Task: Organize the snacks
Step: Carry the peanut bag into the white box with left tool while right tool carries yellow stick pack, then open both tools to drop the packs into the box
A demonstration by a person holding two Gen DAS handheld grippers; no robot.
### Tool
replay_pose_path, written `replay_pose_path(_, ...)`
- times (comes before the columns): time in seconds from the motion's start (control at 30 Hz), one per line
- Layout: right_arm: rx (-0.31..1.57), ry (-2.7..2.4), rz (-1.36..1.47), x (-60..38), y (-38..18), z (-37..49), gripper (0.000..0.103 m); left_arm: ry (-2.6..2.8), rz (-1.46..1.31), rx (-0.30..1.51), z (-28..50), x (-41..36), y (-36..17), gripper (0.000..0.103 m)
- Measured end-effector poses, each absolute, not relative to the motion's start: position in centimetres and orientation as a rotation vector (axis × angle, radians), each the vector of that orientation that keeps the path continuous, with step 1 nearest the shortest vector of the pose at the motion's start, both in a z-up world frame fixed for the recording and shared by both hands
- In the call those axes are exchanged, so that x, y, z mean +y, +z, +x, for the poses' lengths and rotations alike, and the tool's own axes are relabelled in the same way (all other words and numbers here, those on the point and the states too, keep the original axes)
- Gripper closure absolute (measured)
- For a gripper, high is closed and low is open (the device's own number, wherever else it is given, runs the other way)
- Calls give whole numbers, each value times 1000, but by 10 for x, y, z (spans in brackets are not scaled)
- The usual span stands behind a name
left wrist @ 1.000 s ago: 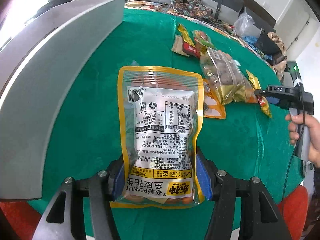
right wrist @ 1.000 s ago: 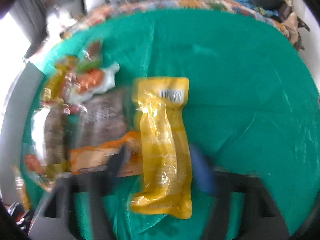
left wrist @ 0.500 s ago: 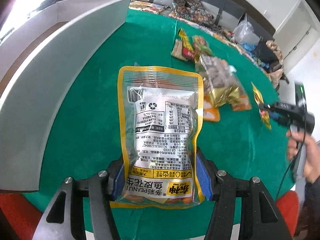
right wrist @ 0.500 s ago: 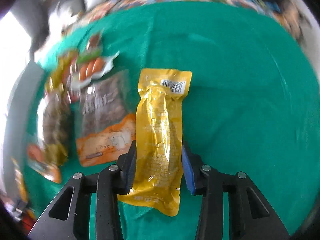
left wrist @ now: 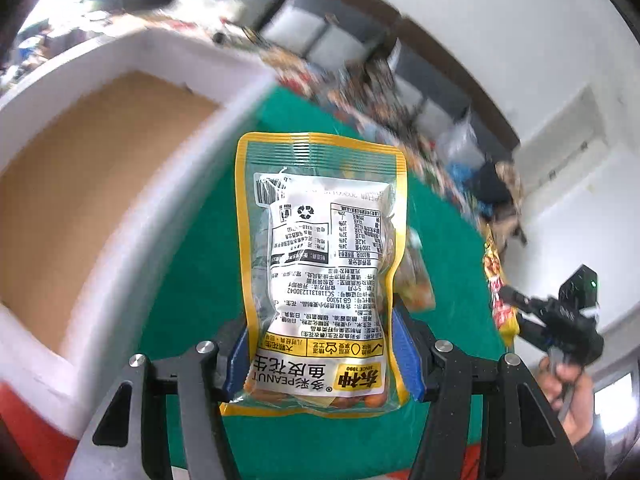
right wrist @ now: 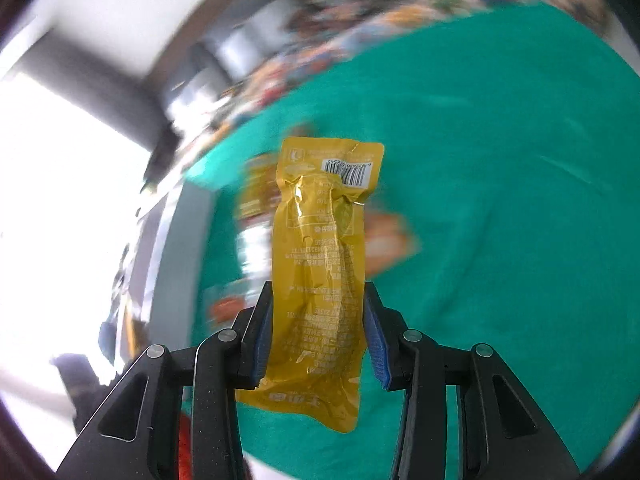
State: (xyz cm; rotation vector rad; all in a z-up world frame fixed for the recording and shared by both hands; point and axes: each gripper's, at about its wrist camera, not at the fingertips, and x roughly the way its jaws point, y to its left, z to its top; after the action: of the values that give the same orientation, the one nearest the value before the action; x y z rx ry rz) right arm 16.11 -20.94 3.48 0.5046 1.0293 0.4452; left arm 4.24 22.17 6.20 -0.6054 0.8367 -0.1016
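Left gripper: fingers clamp peanut bag
Right gripper: fingers pinch yellow pouch
Risk: slick film may slip, missing white box; off-centre hold

The peanut bag is edged in yellow, with a striped green-and-yellow top band, a white label printed in black, and orange nuts seen through its clear base. The slim pouch is coloured mustard yellow and marked with a black-and-white barcode. The counter is covered in plain green cloth. The box is walled in white and floored in tan. Blue pads are set on black hand-held grippers.
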Motion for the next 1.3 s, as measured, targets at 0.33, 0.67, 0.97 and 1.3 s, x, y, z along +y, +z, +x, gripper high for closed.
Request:
replay_pose_path(0.33,1031,920,347,85,96,156,59,253,-512,799,18,373,73,43)
replay_pose_path(0.67,1061,879,293,184,60,162,30,389,-509,808,1,405,40,24)
replay_pose_path(0.97,777,357,-62,-14,8,138,32,40,-426,755,19,261,55,6)
replay_pose_path(1.3,874,-229,12,-263,-59,147,32,-48,-205,919,91,116,-47,5)
